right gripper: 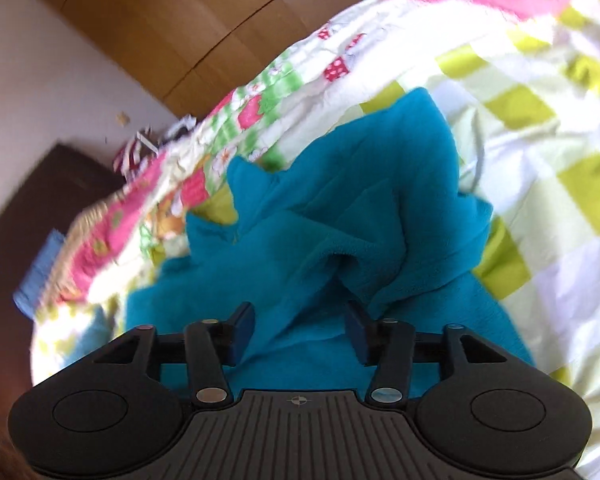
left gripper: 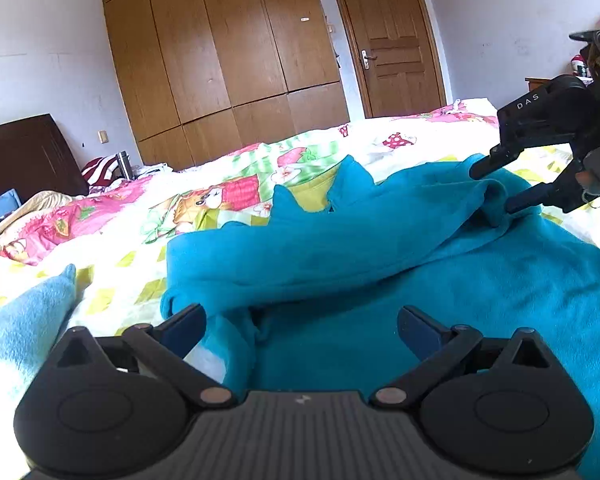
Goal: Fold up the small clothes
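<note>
While both grippers, left gripper (left gripper: 300,330) and right gripper (right gripper: 300,330), gape empty, the teal fleece garment (left gripper: 380,256) lies half-folded on the quilt (left gripper: 228,184), 1 fold down.

The left gripper (left gripper: 302,330) points slightly downward, its fingers (left gripper: 186,326) spread wide with nothing pressed between them. The right gripper (right gripper: 298,330) also stands parted, tilted, held by a gloved hand (left gripper: 598,172).

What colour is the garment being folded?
Teal blue garment, clearest in the left wrist view.
</note>
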